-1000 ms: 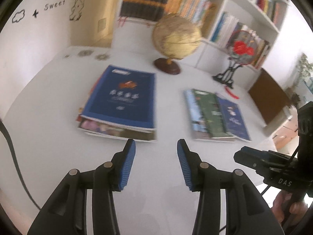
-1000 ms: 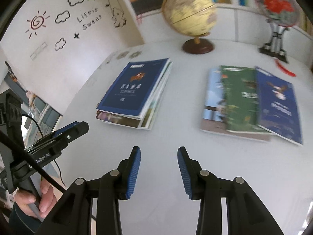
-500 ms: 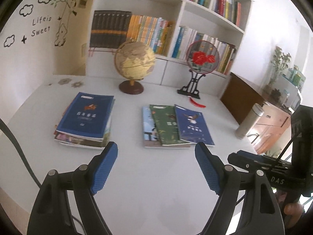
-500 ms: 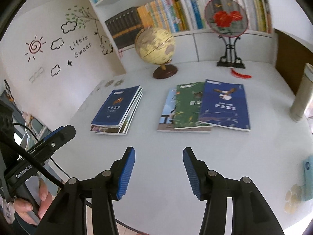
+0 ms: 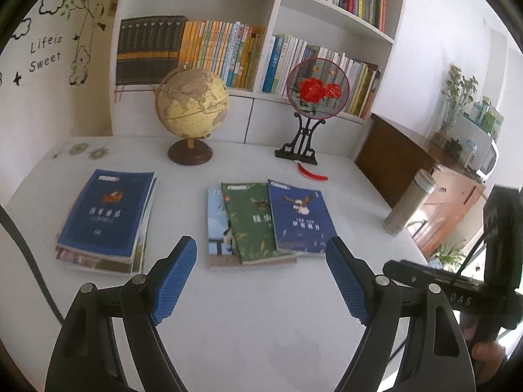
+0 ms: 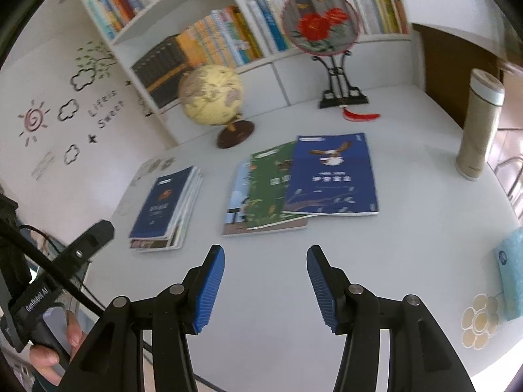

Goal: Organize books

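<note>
Both tools hang above the near edge of the white table (image 5: 261,326), holding nothing. The left tool (image 5: 261,281) has its blue pads spread wide apart; the right tool (image 6: 265,284) is also parted, though less widely.

On the table lie two groups of books. To the left sits a neat stack (image 5: 106,219) topped by a dark blue cover, its edges roughly squared. Well apart from it, to the right, three books are fanned loosely over one another: a light blue book (image 5: 216,222) at the bottom, a green book (image 5: 251,222) across it, and a blue book with a bird (image 5: 300,217) on top, shifted right.

Behind them stand a globe (image 5: 191,98) and a round red-flowered fan on a black stand (image 5: 317,88), before a bookshelf (image 5: 278,6). A beige flask (image 6: 479,121) stands upright near the table's right edge.
</note>
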`<act>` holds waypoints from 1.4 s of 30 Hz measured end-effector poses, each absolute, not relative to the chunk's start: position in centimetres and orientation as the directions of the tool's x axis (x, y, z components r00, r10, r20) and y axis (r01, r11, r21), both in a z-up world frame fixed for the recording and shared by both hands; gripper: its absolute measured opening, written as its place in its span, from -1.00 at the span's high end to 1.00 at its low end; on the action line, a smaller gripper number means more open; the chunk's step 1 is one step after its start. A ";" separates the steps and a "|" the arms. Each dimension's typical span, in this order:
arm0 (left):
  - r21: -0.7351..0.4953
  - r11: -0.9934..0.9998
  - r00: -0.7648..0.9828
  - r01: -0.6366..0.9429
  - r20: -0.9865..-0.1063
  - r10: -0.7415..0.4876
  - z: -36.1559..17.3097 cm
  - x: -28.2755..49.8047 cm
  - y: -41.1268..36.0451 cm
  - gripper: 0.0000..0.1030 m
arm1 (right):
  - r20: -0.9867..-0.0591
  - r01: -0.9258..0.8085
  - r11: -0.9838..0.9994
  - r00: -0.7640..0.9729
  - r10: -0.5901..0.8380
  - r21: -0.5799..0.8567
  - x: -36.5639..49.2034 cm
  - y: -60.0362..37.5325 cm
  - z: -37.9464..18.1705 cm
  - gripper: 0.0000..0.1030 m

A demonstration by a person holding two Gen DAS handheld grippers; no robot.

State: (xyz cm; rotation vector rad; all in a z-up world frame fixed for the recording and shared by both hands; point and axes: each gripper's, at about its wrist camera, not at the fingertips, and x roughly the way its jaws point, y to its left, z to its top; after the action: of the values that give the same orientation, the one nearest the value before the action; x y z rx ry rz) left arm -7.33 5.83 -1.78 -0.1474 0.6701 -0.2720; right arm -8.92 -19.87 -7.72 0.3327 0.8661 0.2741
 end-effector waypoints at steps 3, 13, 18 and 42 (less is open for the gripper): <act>-0.206 0.953 0.746 0.224 -0.592 -0.304 -1.9 -4.8 5.4 -0.56 | -0.701 -0.064 0.917 0.625 0.344 0.393 -6.9 -21.1 -8.2 0.01; -0.191 0.935 0.666 0.299 -0.660 -0.348 -5.8 3.9 3.7 -0.56 | -0.748 0.069 0.910 0.596 0.290 0.408 0.5 -23.4 -11.4 0.01; -0.216 0.903 0.569 0.373 -0.715 -0.406 -9.1 7.7 1.8 -0.56 | -0.780 0.141 0.912 0.579 0.239 0.384 3.3 -24.3 -13.2 0.01; -0.319 0.854 0.364 0.411 -0.801 -0.474 -19.0 14.8 -4.5 -0.44 | -0.855 0.248 0.918 0.494 0.155 0.310 10.1 -28.1 -21.7 0.01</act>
State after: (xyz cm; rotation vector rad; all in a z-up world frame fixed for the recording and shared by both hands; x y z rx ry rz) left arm 14.82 -4.54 -19.00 -0.0677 1.0539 -0.5700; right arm 10.11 -28.10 -21.66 0.4243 1.0612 -0.0583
